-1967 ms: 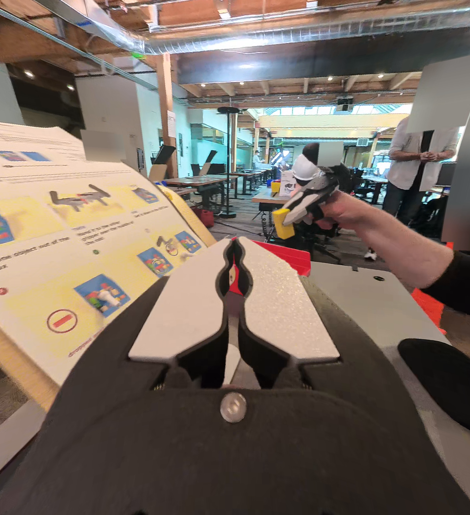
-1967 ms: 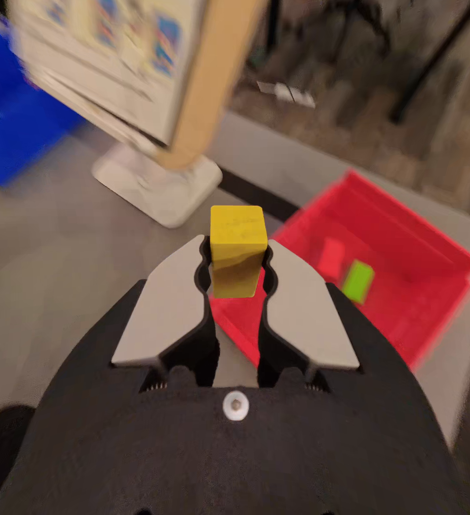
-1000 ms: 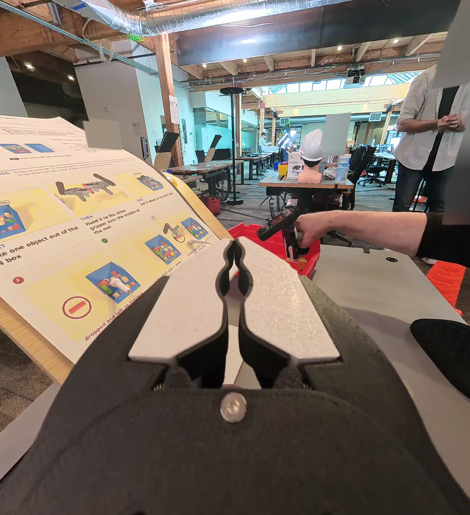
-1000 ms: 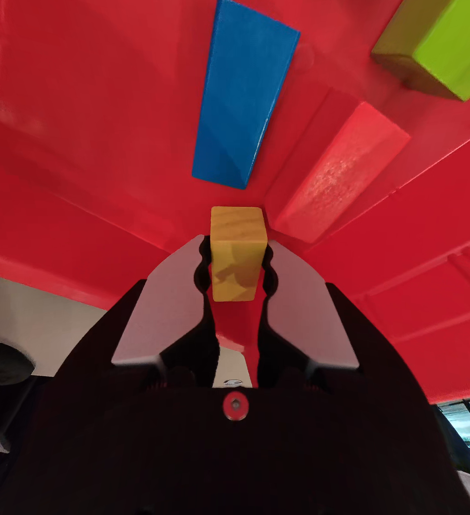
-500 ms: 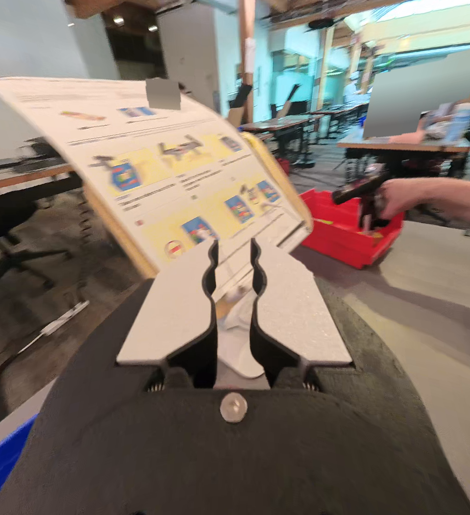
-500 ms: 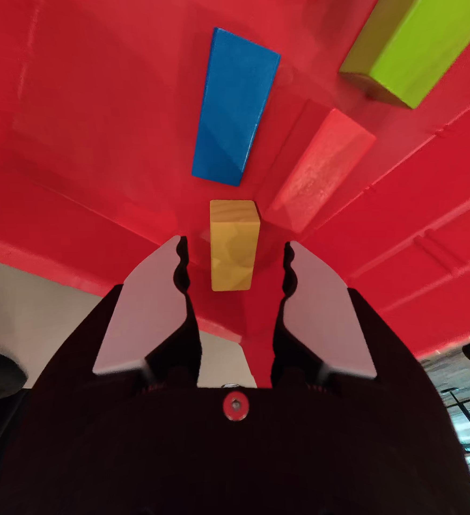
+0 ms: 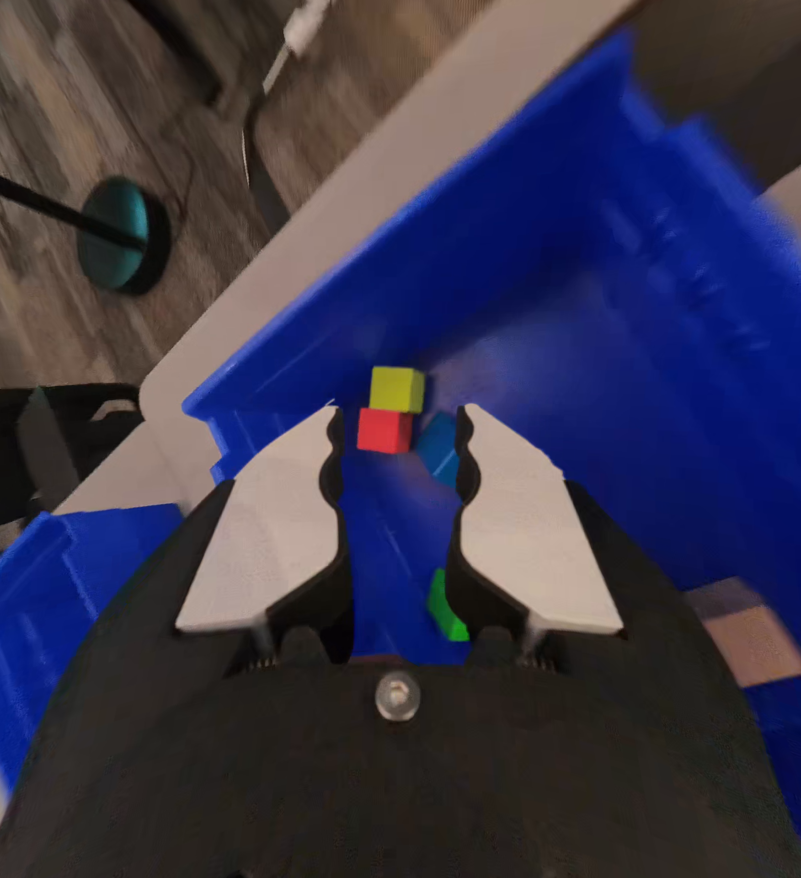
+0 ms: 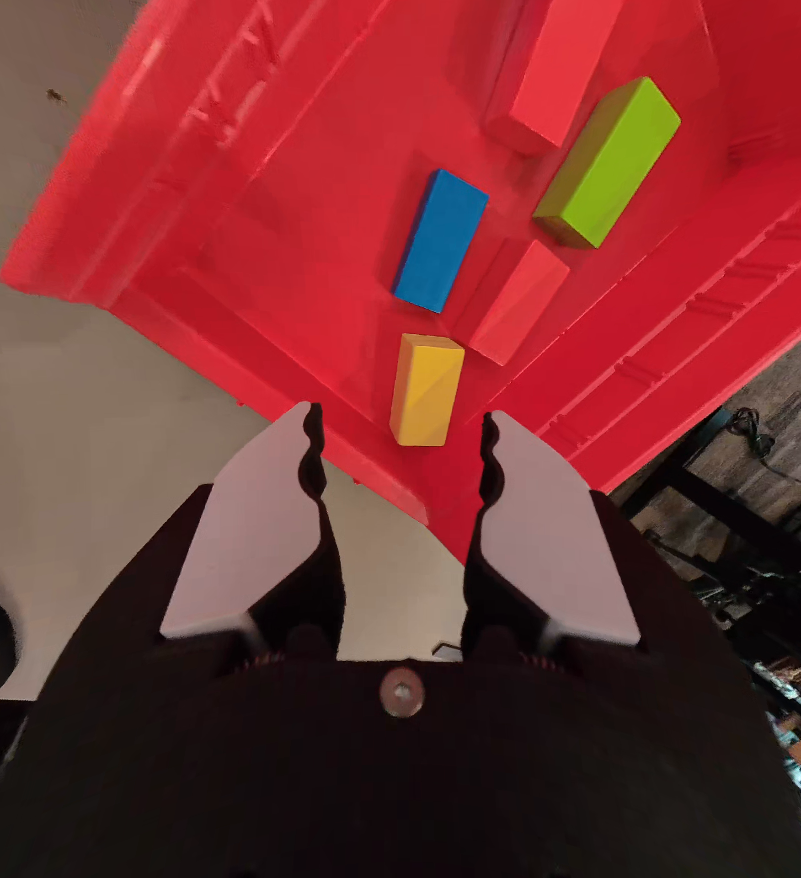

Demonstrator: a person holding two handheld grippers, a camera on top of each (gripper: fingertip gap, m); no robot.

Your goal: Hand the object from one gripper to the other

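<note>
Altogether five blocks (image 8: 427,389) (two red) in bin (image 8: 256,199)

The left gripper (image 7: 397,427) fills the lower half of its view, its black body spreading from the bottom edge and its two pale fingers (image 7: 270,522) reaching up to mid-frame. The jaws stand parted with nothing pressed between the pads, though motion blur softens the edges. The right gripper (image 8: 401,427) sits likewise in the lower half of its own view, pale fingers (image 8: 546,532) spread wider, grasp bare.
</note>
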